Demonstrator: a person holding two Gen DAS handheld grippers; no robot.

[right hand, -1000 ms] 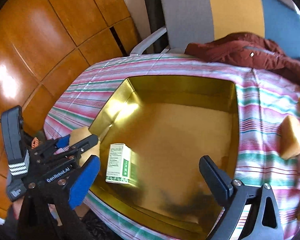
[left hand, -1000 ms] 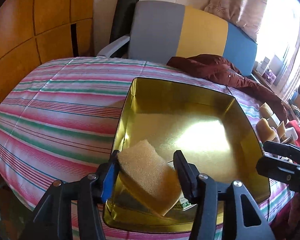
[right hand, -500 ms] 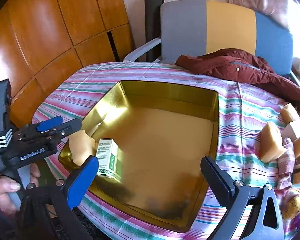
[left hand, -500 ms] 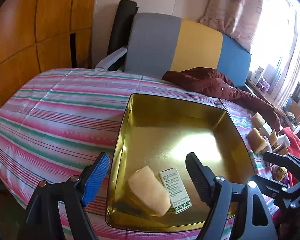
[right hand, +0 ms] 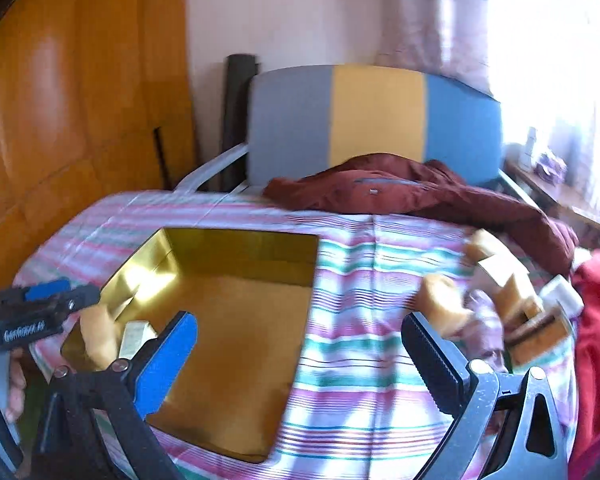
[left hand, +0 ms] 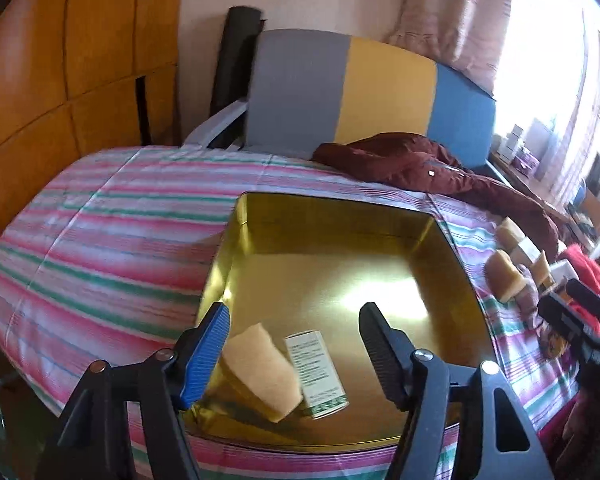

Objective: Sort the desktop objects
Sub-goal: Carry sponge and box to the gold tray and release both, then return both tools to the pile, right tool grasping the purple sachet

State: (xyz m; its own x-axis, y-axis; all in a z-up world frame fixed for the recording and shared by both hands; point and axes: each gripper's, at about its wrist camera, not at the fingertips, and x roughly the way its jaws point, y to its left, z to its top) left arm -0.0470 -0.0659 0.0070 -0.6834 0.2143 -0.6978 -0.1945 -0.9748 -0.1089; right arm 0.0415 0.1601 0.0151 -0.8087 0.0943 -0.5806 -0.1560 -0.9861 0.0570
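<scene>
Left gripper (left hand: 294,330) lifted off sponge (left hand: 262,366) in tin (left hand: 341,210); both jaws wide, empty.

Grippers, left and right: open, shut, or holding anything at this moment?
Left gripper: open, holding nothing; the sponge lies in the gold tin.
Right gripper: open, holding nothing.

Your left wrist camera sits just above the near edge of the gold tin (left hand: 339,264), looking down and forward across the striped bench (left hand: 112,232) toward the tricolour chair back (left hand: 363,96). Your right wrist camera rides farther right and faces more level, with the tin (right hand: 228,312) at lower left. Both views share the tin, the sponge (left hand: 260,364) (right hand: 100,338) and small box (left hand: 315,368) (right hand: 136,334) inside it, the chair back (right hand: 375,116) and the maroon jacket (left hand: 419,164) (right hand: 399,196).
</scene>
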